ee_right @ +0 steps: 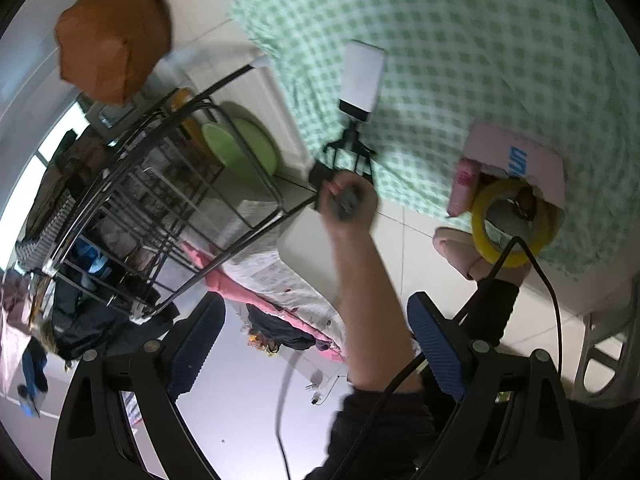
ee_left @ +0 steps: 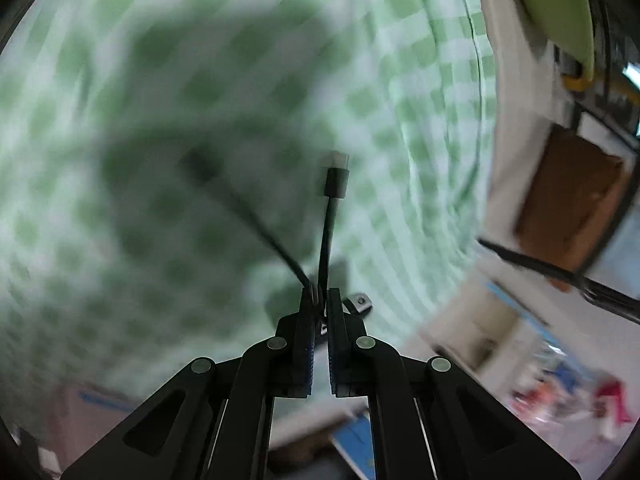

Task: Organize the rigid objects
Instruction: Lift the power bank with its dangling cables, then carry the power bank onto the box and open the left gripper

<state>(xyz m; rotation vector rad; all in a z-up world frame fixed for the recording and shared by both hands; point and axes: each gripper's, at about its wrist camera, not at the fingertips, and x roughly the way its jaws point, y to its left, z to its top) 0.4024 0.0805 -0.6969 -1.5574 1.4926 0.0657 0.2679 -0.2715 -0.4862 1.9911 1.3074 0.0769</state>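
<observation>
Black thin cable (ee_left: 329,236) pinched in left hand-held gripper (ee_left: 322,300) – right hand-held gripper (ee_right: 316,344) spread, ridged blue pads (ee_right: 436,352) bare.

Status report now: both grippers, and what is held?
Left gripper shut on black cable, plug forward. Right gripper open, empty. Yellow tape roll on checkered cloth.

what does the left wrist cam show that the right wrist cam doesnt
Only the left wrist view shows the left tongs shut on a black cable that ends in a plug.

Only the right wrist view shows the open right tongs, a yellow tape roll, a pink box, a white box, a wire rack and the person's hand.

Both show the green checked cloth, a green plate and a brown box.
</observation>
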